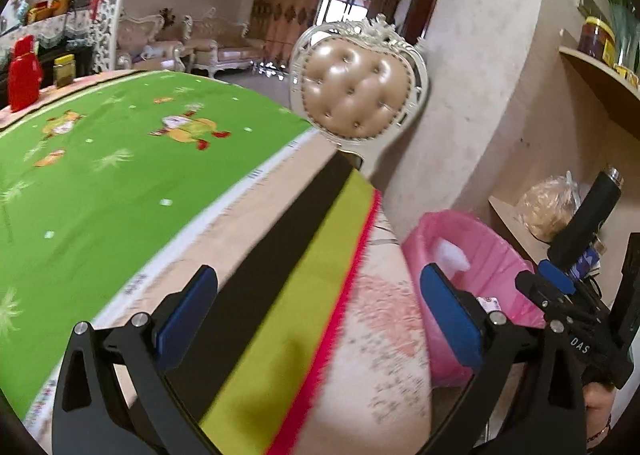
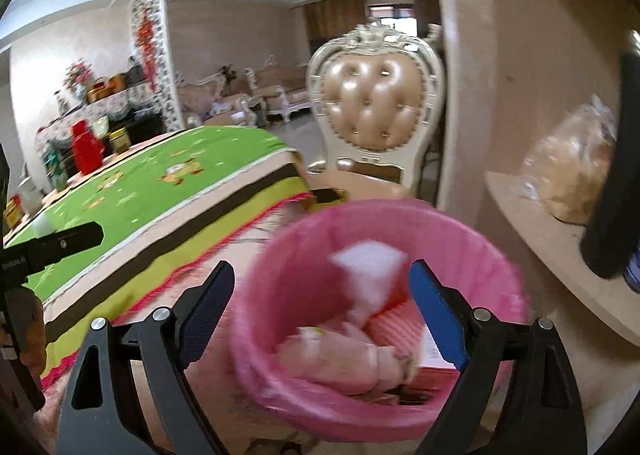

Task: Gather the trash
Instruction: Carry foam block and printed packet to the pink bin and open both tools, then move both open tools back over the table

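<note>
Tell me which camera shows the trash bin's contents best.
The right wrist view: it looks down into the pink bin, showing white paper and wrappers. The left wrist view shows only part of the bin, beside the table.

Pink-lined bin [image 2: 280, 295] beside table; white, perhaps paper, trash [image 2: 368, 275] inside

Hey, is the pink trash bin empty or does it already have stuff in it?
Not empty. The pink trash bin holds white crumpled paper and other wrappers; how full it is, cannot tell.

A pink bin [image 2: 320, 387], a green cartoon-printed tablecloth [image 1: 120, 175], and a tan tufted chair [image 1: 356, 95].
</note>
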`<state>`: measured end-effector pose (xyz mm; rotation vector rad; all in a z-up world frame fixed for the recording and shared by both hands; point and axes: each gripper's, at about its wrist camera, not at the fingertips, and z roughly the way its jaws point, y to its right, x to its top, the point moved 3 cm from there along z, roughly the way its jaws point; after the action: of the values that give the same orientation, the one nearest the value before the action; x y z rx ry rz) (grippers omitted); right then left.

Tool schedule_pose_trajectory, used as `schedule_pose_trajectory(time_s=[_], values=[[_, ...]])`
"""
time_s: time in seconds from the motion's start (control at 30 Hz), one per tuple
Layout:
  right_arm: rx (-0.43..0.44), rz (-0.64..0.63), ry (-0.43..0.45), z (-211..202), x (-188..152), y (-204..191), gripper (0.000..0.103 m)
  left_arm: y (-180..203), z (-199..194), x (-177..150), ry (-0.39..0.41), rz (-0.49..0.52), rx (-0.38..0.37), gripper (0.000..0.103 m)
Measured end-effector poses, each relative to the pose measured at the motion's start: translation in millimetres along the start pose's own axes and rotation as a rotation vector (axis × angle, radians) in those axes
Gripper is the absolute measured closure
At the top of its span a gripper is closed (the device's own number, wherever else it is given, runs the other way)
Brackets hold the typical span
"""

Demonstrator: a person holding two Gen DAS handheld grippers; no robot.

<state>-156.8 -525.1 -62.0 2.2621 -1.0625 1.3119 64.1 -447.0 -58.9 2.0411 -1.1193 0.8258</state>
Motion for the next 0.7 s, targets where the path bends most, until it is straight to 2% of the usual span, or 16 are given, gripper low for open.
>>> schedule_pose_trajectory(time_s=[0.13, 0.33, 0.43, 0.53, 0.7], values=[[0.053, -0.049, -0.01, 3, 5, -36, 0.018, -22, -29, 4, 0.027, 0.009, 0.068, 0.005], [0.177, -0.147, -0.055, 22, 8, -114, 0.018, -84, -78, 6, 0.032, 0.003, 0.216, 0.005], [0.267, -0.23, -0.068, 31, 10, -172, 0.018, -125, -107, 1, 0.038, -0.002, 0.299, 0.005], [0.355, -0.314, -0.084, 40, 10, -232, 0.018, -180, -138, -9, 0.041, -0.033, 0.439, 0.005], [0.493, -0.43, -0.103, 45, 6, -328, 0.018, -270, -192, -33, 0.049, -0.18, 0.598, 0.005]])
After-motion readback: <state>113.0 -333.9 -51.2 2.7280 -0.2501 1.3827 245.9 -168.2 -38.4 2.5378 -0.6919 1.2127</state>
